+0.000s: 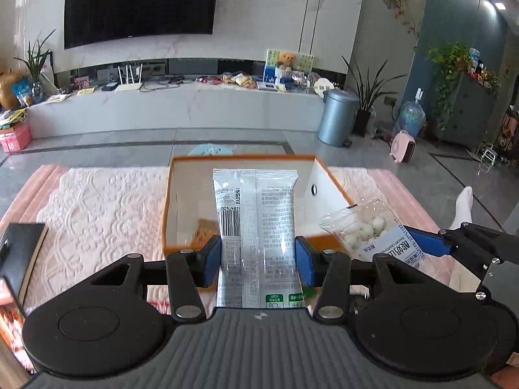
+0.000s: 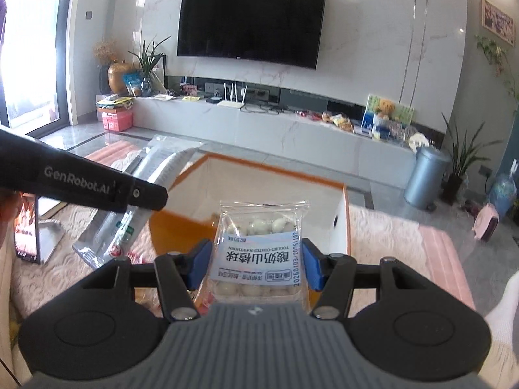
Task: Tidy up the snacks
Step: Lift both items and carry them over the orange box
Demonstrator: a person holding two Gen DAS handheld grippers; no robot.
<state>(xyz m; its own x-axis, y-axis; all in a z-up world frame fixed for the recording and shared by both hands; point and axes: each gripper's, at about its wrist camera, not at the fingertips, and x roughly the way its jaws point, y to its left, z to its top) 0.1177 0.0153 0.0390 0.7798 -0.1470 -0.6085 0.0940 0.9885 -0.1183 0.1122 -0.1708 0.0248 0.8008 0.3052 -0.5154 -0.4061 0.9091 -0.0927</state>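
Orange-rimmed box (image 1: 327, 175) sits ahead; left gripper (image 1: 258, 259) fingers clamp a white packet (image 1: 256, 214), right gripper (image 2: 254, 265) fingers clamp a candy bag (image 2: 259, 246); each should clear the rim before letting go

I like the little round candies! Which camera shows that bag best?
The right wrist view: the clear plastic bag of white balls fills the middle, held in the right gripper. The left wrist view shows it small, at the side.

Glossy silver-white plastic snack wrapper (image 1: 256, 214), clear crinkly bag of pale balls (image 2: 259, 246) — beside it, smooth white orange-edged cardboard box (image 1: 327, 188), textured pink cloth (image 1: 97, 201) beneath.
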